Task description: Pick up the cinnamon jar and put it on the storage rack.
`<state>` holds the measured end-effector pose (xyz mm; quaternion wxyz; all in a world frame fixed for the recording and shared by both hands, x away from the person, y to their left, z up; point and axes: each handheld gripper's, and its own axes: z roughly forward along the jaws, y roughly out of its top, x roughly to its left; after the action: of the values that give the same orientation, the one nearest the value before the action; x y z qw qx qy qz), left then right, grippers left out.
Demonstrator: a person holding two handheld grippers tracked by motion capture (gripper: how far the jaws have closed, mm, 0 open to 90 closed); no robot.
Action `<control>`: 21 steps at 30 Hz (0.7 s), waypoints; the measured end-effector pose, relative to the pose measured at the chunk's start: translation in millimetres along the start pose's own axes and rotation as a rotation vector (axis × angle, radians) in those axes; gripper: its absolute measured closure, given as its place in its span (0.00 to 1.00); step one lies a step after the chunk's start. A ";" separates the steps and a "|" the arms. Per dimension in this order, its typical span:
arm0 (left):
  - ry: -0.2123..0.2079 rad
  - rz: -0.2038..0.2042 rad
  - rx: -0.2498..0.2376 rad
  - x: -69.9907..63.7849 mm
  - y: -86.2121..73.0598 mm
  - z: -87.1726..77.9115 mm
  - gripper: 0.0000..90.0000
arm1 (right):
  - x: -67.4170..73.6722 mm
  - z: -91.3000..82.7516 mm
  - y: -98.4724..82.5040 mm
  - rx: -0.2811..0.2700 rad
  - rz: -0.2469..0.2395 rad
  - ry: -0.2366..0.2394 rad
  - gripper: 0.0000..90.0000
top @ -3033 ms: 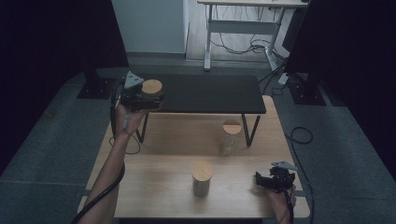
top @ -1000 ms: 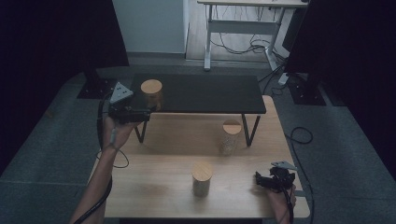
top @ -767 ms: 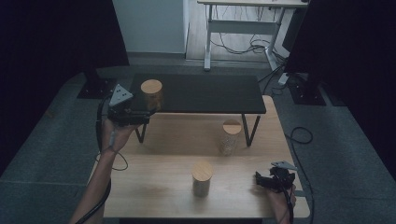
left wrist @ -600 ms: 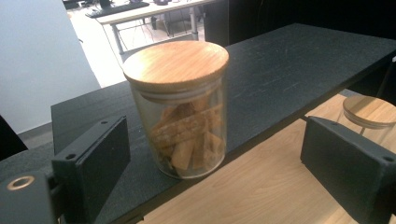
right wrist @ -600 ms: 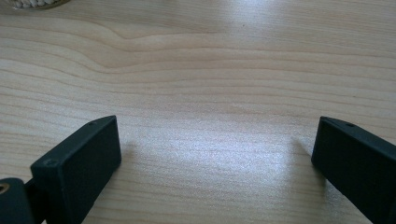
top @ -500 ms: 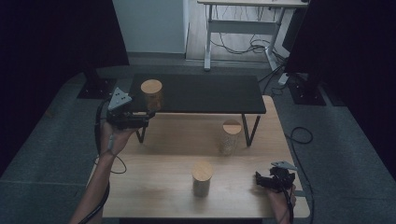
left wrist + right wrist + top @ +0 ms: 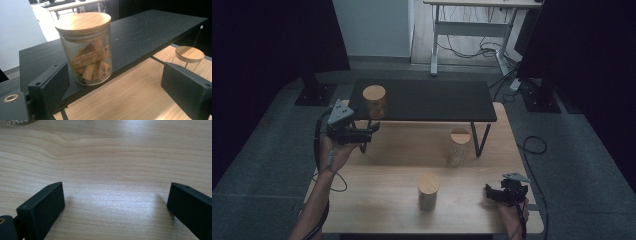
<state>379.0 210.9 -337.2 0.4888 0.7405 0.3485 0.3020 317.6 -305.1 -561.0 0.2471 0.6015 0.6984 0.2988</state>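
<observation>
Cinnamon-stick jar (image 7: pixel 85 47), clear glass with a round wooden lid, is standing upright near the front left edge of the low black shelf (image 7: pixel 432 100), apart from any grip. I am judging it set there to sit clear of the pale wooden counter (image 7: pixel 382 185) below. The left claw (image 7: pixel 371 131) is hovering just in front of it, released and holding nothing. The right claw (image 7: pixel 488 192) is resting low over the counter's near right corner, spread wide, also holding nothing. 2 more wood-lidded glass jars are waiting: 1 mid-counter (image 7: pixel 428 191), 1 beside the shelf's right leg (image 7: pixel 458 146), where that leg is crowding any approach.
</observation>
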 end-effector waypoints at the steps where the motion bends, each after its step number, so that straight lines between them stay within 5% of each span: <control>1: 0.000 0.003 0.002 -0.6 -0.8 -0.3 0.09 | 0.0 0.0 0.0 0.000 0.000 0.000 0.01; 21: -0.018 0.032 0.008 -14.8 -10.5 -10.1 0.09 | 0.0 0.0 0.0 0.000 0.000 0.000 0.01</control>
<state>360.1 207.0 -345.2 0.4842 0.7506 0.3332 0.3019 317.6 -305.1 -561.0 0.2472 0.6015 0.6985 0.2988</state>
